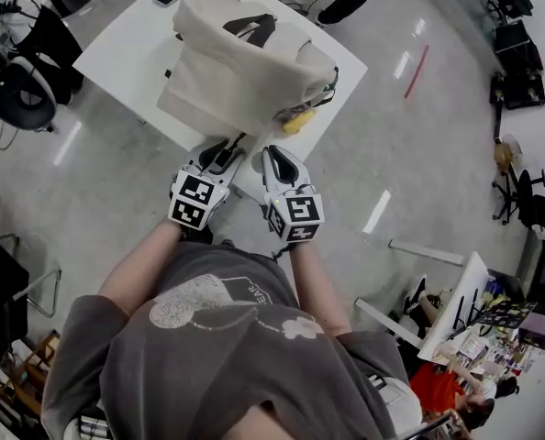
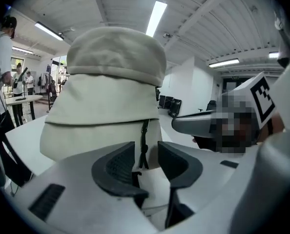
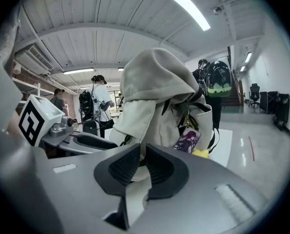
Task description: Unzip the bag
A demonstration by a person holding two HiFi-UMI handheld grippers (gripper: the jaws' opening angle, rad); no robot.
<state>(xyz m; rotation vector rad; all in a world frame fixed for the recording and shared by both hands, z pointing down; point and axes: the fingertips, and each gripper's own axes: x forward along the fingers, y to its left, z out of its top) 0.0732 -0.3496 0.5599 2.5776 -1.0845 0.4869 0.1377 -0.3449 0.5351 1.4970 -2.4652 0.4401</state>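
Head view: a cream fabric backpack (image 1: 236,71) stands on a white rectangular table (image 1: 126,53), towards its near edge. The left gripper (image 1: 225,149) and right gripper (image 1: 277,159) sit side by side at that edge, just below the bag.

Left gripper view: the jaws are spread wide, with a black zip pull cord (image 2: 144,145) hanging between them untouched.

Right gripper view: the jaws stand slightly apart with a narrow gap, pinching nothing, and the bag is close behind them.

No writing is legible (the shirt print (image 1: 219,302) blurs out).
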